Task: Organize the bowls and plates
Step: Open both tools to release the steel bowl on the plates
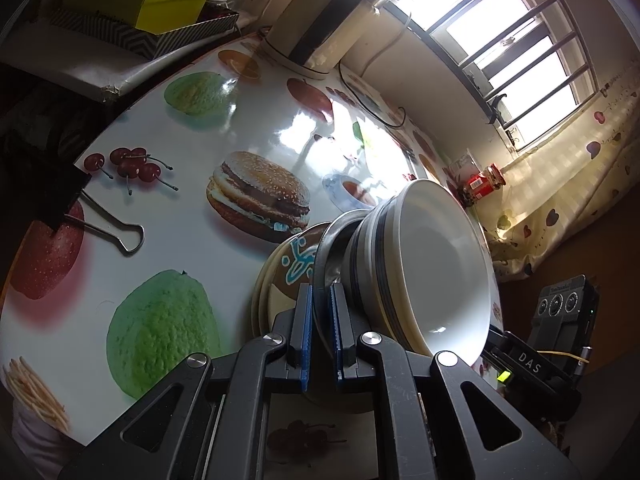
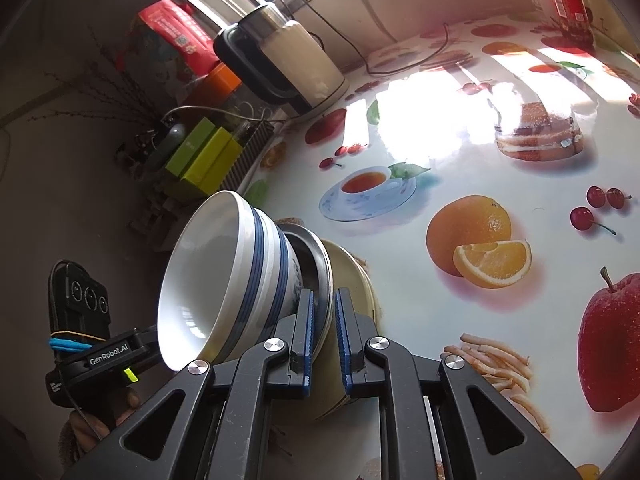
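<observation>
Each hand-held gripper, the left hand-held gripper (image 1: 320, 334) and the right hand-held gripper (image 2: 323, 340), is a matte black linkage of angular arms with triangular cut-outs, joined by round silver screws (image 1: 372, 338), and its two fingers carry ribbed blue pads (image 2: 307, 340). Seen from the other side, the left unit shows white "GenRobot.AI" lettering (image 2: 108, 357), a lime-green tab, blue cables (image 2: 68, 345) and a black block with three round lenses (image 2: 86, 300). The right unit reads "DAS" (image 1: 529, 363), with a thin yellow cable (image 1: 564, 355).

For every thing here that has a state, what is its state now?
Left tongs: shut on the metal plate rim.
Right tongs: shut on the stack's rim.
Metal plate: on the cream plates.
Striped bowls: nested, on the metal plate.
Binder clip: lying on the table.
</observation>
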Motion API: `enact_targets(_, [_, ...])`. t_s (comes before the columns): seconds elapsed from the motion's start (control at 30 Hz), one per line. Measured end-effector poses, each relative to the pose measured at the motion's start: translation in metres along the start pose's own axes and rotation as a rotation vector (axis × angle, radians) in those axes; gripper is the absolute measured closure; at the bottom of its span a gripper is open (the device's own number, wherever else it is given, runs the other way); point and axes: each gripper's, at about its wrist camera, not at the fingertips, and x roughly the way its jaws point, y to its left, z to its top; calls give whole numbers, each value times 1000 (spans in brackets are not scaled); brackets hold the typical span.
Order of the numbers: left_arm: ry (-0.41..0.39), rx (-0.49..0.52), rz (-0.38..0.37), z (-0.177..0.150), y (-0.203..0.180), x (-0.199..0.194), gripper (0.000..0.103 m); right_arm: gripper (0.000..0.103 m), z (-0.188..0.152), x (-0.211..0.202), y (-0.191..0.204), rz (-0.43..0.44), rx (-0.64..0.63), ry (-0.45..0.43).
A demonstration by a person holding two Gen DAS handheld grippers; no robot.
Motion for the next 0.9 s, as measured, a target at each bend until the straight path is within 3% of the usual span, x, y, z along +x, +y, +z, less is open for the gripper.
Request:
enact_targets(0.17, [-8,6,4,0,1,-2,93,89,0,-2,1,-7,-3,-1])
enact_targets(0.67, [-41,25,55,-4,0,-15,71,77,-2,-10,4,-49,-28,-20])
enact_targets(0.9, [-69,80,104,-10,-6,-24,61,64,-6,-21,5,-70,-46,-47])
